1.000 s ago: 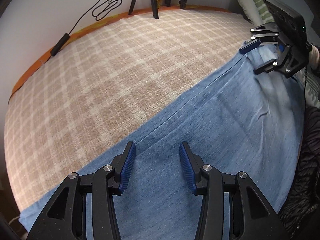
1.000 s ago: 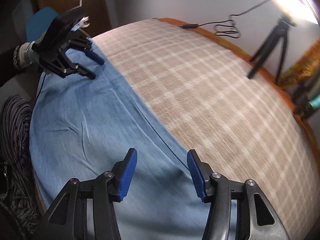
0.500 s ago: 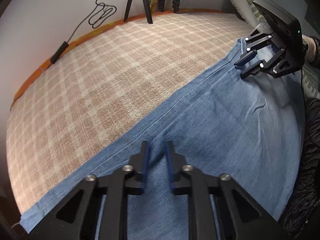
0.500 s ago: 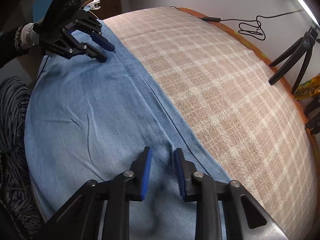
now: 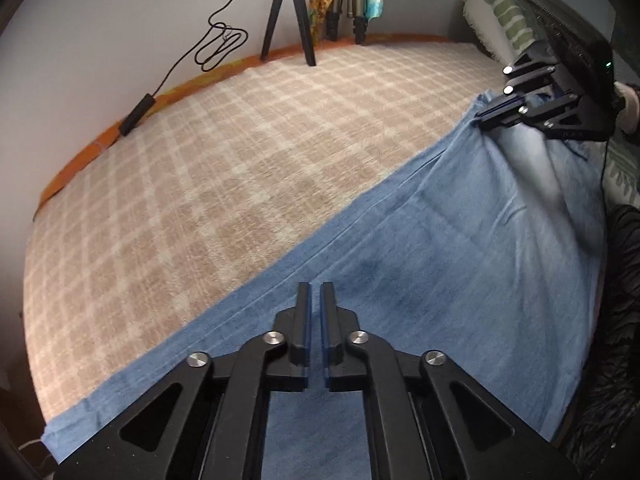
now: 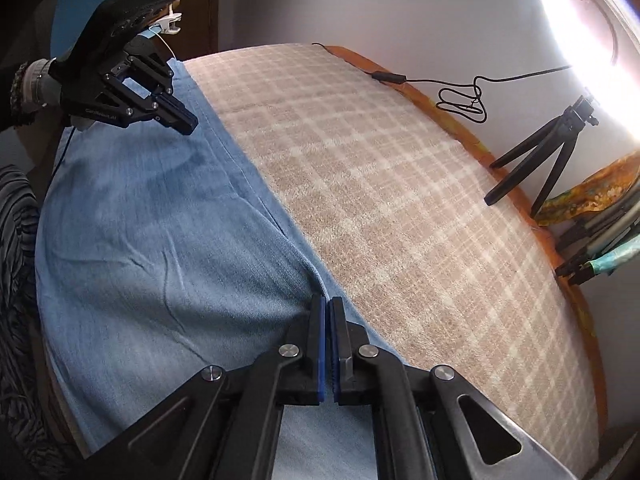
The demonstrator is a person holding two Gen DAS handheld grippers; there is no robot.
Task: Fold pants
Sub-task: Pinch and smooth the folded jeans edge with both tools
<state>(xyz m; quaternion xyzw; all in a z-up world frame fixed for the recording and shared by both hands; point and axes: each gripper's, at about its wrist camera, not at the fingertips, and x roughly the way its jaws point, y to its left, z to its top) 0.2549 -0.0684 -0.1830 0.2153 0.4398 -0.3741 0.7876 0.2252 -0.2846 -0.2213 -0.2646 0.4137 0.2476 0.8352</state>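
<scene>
Light blue denim pants [image 5: 460, 264] lie flat along the near side of a beige checked blanket [image 5: 240, 168]. In the right wrist view the pants [image 6: 152, 232] fill the left half. My left gripper [image 5: 315, 292] is shut on the pants' fabric near the seam; it also shows in the right wrist view [image 6: 188, 122], lifted a little. My right gripper [image 6: 329, 304] is shut on the pants by the long seam, which puckers into its fingers; it also shows in the left wrist view [image 5: 486, 114], pulling the cloth up.
A black tripod [image 5: 288, 12] and more stands lean at the far wall, with a black cable [image 5: 216, 44] and plug along the orange bed edge [image 5: 100, 144]. A striped pillow [image 5: 504, 8] lies at far right. A bright lamp [image 6: 588, 20] glares.
Both grippers went from wide open to shut on the pants' fabric. The cloth now rises in a ridge at each gripper.
</scene>
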